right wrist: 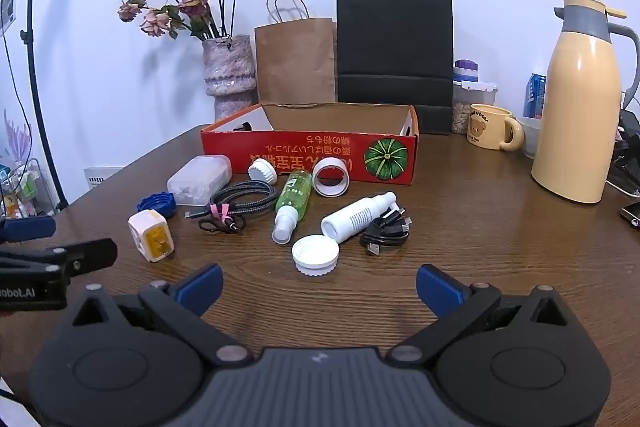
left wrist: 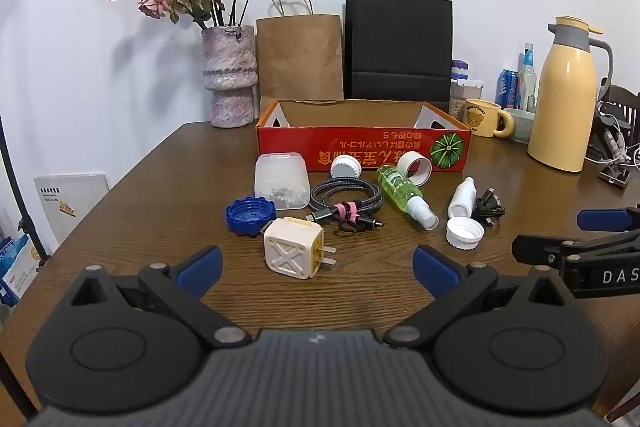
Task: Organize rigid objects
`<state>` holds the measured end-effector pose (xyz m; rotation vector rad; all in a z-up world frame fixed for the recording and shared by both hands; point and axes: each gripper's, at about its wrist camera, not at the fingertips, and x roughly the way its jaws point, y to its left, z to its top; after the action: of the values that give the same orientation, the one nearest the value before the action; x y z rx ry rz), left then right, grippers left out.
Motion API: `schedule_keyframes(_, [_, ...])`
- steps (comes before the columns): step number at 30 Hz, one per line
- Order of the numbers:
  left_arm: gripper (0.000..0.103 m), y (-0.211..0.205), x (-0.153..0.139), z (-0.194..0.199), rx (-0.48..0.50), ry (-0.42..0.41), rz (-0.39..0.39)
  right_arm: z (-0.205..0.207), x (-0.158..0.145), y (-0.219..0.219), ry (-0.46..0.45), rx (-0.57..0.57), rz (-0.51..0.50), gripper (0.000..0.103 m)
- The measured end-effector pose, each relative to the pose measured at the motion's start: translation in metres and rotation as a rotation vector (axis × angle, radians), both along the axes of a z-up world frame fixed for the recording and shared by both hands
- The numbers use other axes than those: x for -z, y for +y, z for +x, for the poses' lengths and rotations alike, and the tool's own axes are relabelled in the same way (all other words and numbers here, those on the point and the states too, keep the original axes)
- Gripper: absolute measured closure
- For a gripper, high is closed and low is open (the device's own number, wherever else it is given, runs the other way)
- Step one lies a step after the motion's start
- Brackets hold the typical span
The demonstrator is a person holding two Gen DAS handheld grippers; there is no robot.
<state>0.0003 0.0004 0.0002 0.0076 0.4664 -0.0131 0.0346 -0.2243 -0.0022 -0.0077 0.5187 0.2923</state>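
Both grippers, left [left wrist: 316,269] and right [right wrist: 319,291], low in frame, fingers spread wide, empty. Charger [left wrist: 295,250] dead ahead of left, mid-frame on desk [left wrist: 160,187]. Suggest squaring on its flat sides, then into red box [left wrist: 362,147].

A home: wooden dining table [left wrist: 160,187], flower vase [left wrist: 230,75], mug [left wrist: 486,117], thermos jug [left wrist: 568,99].

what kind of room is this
Probably a home dining or living area: a wooden table against a wall, a vase of dried roses, and a thermos jug beside a bear mug.
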Motion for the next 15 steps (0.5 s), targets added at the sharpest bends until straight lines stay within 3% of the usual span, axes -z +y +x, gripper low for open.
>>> schedule_keyframes(15, [0.000, -0.0033, -0.0038, 0.0002, 0.001, -0.016, 0.006, -0.0043, -0.0042, 0.0035, -0.011, 0.002, 0.006, 0.000])
